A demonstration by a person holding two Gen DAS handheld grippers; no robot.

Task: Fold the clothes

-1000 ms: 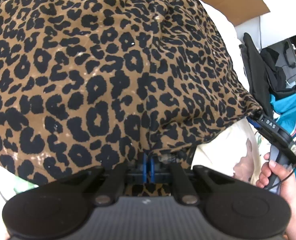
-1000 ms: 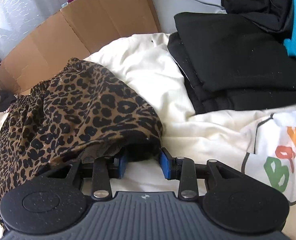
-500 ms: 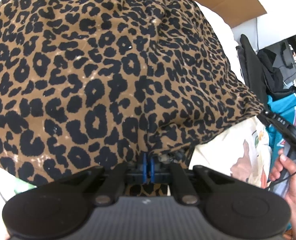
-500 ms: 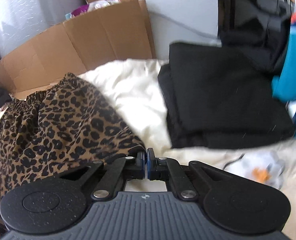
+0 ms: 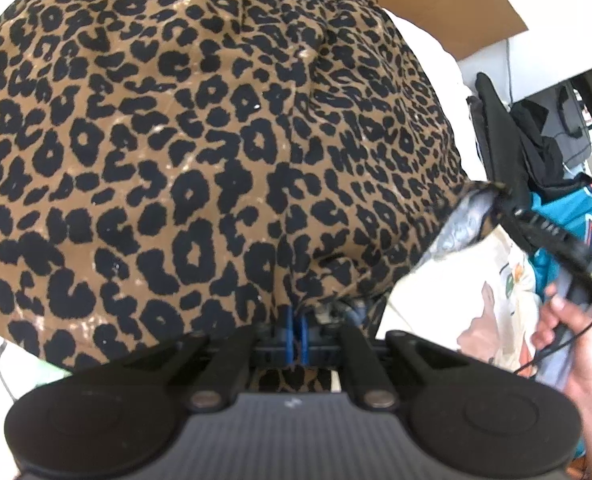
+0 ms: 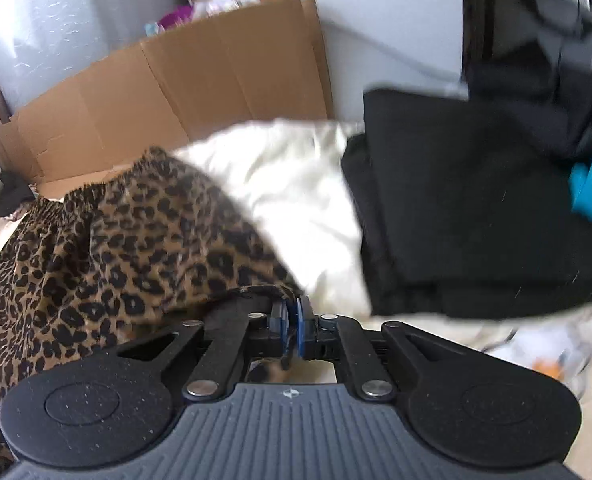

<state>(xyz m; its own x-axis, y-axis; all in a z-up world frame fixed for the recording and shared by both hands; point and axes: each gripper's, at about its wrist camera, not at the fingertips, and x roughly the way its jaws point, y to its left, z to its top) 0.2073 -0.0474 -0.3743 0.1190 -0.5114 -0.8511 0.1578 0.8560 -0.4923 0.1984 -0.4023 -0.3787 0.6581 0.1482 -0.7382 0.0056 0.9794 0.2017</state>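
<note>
Leopard-print garment [image 5: 216, 140] pinched in left tongs [image 5: 296, 334], far corner clamped by right tongs [image 6: 292, 326], just reopening slightly

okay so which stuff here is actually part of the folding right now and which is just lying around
In use:
- leopard-print garment
- left gripper, shut on its hem
- right gripper, pinching another corner; its jaws have just been closing, then eased slightly

Lying about:
- folded black clothes
- cream bedding
- cardboard
- teal jersey
</note>
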